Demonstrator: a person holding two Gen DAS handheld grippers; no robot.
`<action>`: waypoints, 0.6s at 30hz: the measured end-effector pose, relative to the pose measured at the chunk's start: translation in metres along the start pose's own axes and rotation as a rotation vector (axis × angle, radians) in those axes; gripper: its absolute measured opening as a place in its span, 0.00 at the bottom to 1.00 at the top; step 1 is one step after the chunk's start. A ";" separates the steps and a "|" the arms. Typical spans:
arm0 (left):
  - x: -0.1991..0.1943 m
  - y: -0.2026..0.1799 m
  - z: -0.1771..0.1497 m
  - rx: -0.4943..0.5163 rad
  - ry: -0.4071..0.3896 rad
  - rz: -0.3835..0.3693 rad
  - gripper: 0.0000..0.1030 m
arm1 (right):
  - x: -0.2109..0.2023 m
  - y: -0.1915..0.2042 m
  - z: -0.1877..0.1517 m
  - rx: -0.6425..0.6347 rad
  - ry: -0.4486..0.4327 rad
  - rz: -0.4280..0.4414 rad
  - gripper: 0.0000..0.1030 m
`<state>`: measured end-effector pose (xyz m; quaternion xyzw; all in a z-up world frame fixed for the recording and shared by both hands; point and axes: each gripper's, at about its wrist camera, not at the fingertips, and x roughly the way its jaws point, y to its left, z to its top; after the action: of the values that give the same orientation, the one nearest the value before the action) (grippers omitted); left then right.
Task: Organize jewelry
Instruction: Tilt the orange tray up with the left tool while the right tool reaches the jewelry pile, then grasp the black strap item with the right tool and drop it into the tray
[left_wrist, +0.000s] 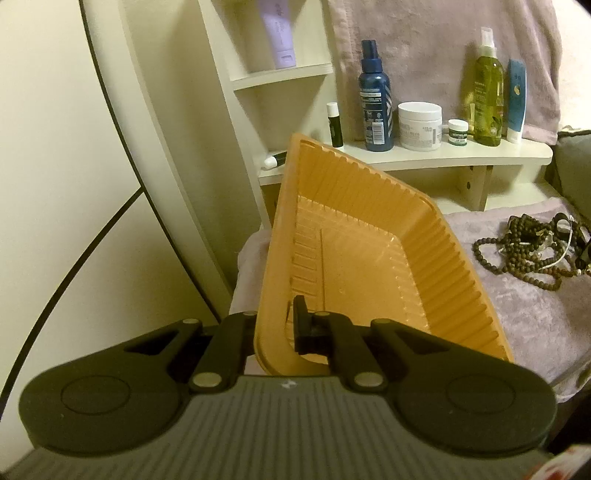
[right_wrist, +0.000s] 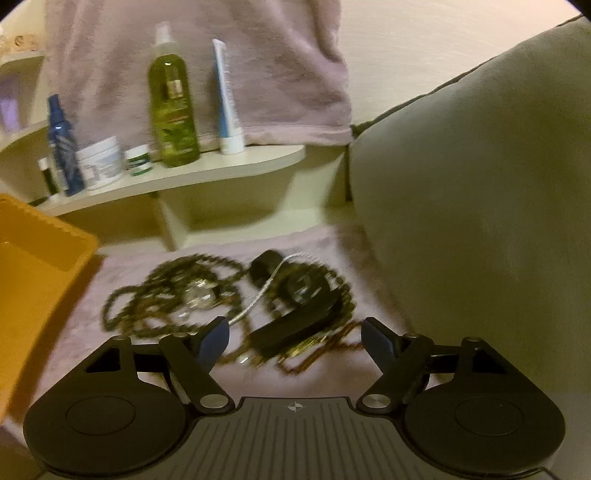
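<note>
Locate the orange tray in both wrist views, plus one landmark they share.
Left wrist: orange tray fills the centre, tilted, its near wall clamped in the left claw.
Right wrist: only one corner of it shows at the left edge, left of the jewelry pile.
Shared landmark: the green spray bottle on the shelf.
</note>
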<state>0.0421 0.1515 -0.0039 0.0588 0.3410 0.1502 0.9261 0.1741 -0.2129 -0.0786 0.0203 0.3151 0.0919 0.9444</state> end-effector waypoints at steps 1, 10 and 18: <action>0.000 -0.001 0.001 0.004 0.001 0.001 0.06 | 0.005 -0.001 0.001 -0.014 0.007 -0.003 0.77; 0.000 -0.004 0.002 0.020 0.010 0.005 0.06 | 0.031 -0.013 0.007 0.108 0.059 0.042 0.53; 0.000 -0.004 0.002 0.020 0.012 0.002 0.06 | 0.025 -0.010 0.011 0.143 0.039 0.031 0.34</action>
<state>0.0442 0.1480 -0.0028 0.0677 0.3479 0.1481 0.9233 0.2020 -0.2177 -0.0860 0.0910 0.3387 0.0842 0.9327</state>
